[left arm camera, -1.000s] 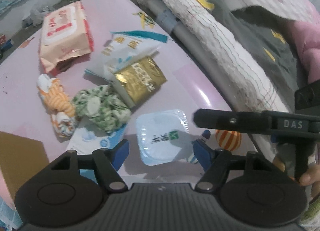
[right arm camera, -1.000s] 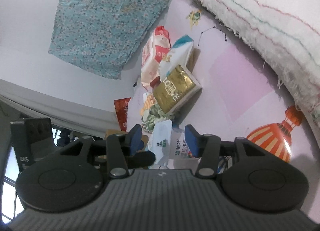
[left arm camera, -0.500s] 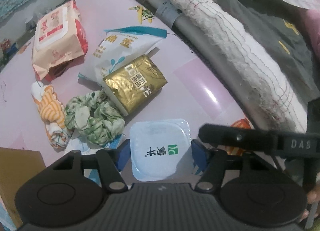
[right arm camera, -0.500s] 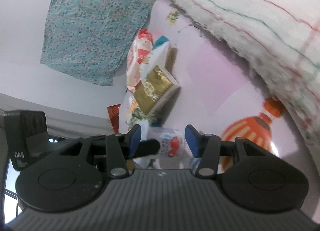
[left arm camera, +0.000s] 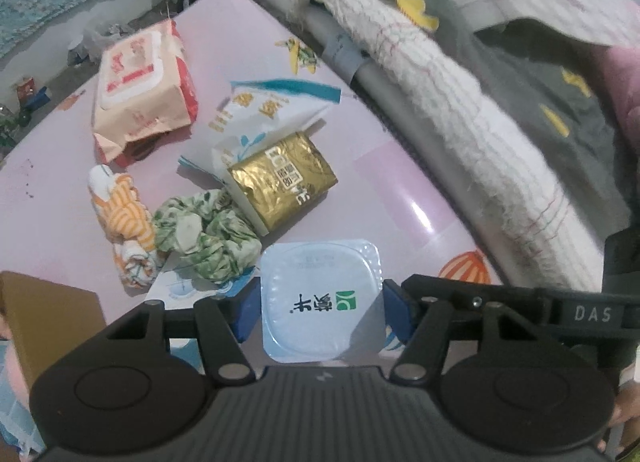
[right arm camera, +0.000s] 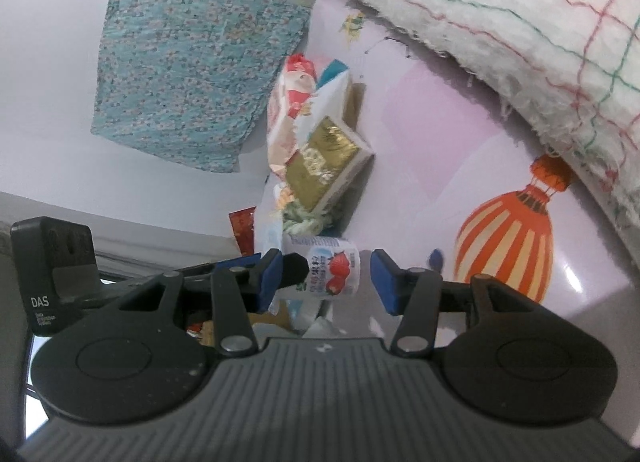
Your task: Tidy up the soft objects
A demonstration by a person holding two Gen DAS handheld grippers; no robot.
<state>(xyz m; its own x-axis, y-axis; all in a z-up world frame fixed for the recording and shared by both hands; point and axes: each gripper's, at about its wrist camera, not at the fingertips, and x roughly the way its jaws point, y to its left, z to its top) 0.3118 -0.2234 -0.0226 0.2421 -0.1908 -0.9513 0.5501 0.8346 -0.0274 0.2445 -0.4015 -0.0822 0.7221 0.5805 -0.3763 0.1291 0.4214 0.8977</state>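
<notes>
The pink desk (left arm camera: 80,190) filled most of my left view, with a rolled white blanket (left arm camera: 440,102) along its far right edge. On the desk, far left, lay a peach wet-wipe pack (left arm camera: 140,90); to its right a white and teal pouch (left arm camera: 272,110), and nearer, leaning on it, a gold packet (left arm camera: 284,182). Left of the gold packet sat a crumpled green cloth (left arm camera: 204,234), touching an orange striped cloth (left arm camera: 124,222) on its left.

My left gripper (left arm camera: 320,308) pointed steeply down over the near edge of this cluster. Its jaws had just been closing, and they stood about half spread with the yogurt cup (left arm camera: 320,302) between them. The blue pads (left arm camera: 244,314) sat against the cup's foil rim on both sides, so I was pinching the cup, lid facing the camera. In the right view the same cup (right arm camera: 324,272) appeared side-on, strawberry label showing, with one dark finger of my left gripper pressed on its left wall.

My right gripper (right arm camera: 324,280) pointed nearly level across the desk, toward the cup. Its jaws were spread about halfway and held nothing; the blue pads (right arm camera: 384,282) stood clear of the cup, which sat beyond them. An orange balloon print (right arm camera: 508,238) marked the desk to the right.
</notes>
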